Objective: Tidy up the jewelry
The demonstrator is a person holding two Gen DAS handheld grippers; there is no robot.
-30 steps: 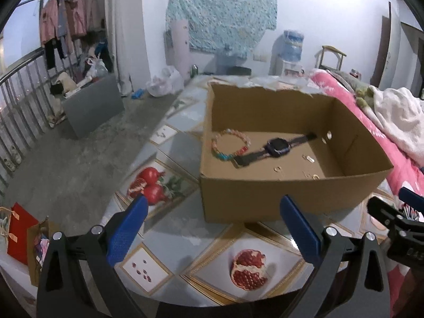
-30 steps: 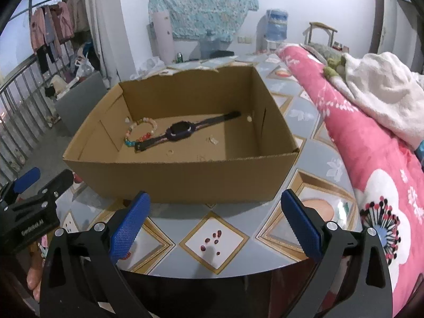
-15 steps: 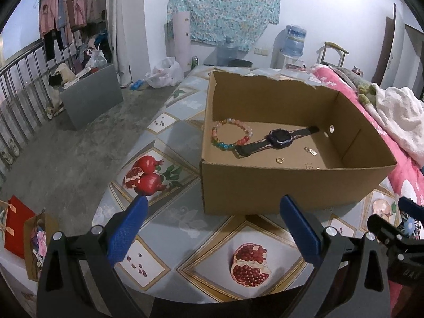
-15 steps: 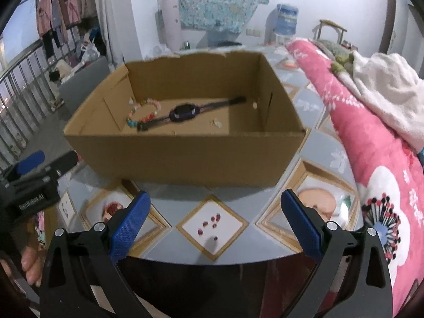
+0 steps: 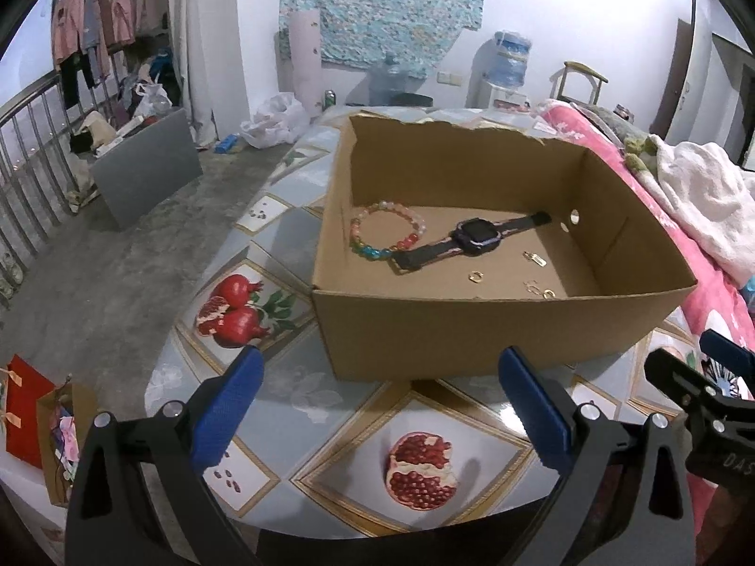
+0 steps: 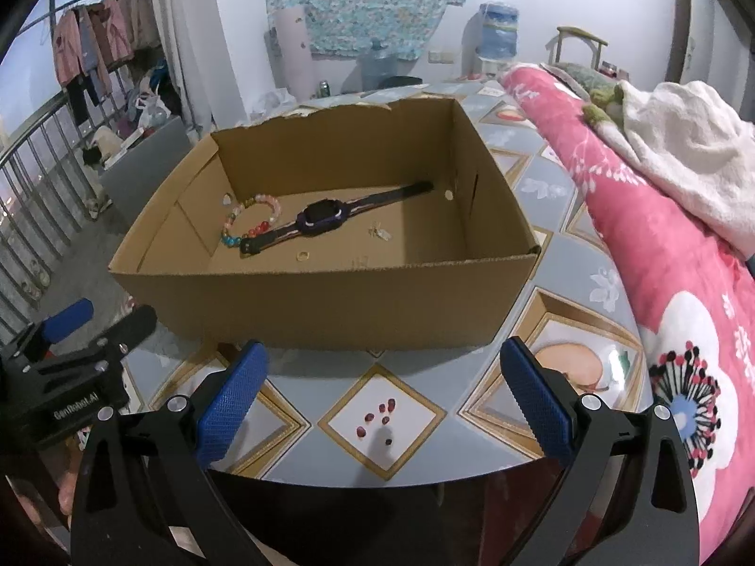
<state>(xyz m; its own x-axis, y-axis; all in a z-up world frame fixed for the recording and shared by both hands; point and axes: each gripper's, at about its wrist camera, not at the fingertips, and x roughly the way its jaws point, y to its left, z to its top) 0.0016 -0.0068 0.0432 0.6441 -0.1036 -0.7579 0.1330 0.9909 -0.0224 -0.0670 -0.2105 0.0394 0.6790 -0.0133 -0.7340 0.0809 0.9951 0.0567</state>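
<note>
Jewelry lies inside the open cardboard box (image 5: 495, 325) on the desk (image 5: 292, 377) — a beaded bracelet (image 5: 387, 231) at the left, touching a dark wristwatch (image 5: 472, 236) laid diagonally, with a small gold ring (image 5: 475, 276) and earrings (image 5: 540, 290) nearer the front wall. Both the left gripper (image 5: 377, 405) and right gripper (image 6: 380, 401) hover at the near desk edge, fingers spread wide and holding nothing.

Black grippers (image 5: 380, 405) — blue pads (image 5: 226, 405)

White walls (image 5: 566, 9), concrete floor (image 5: 118, 273), balcony railing (image 5: 28, 151)
</note>
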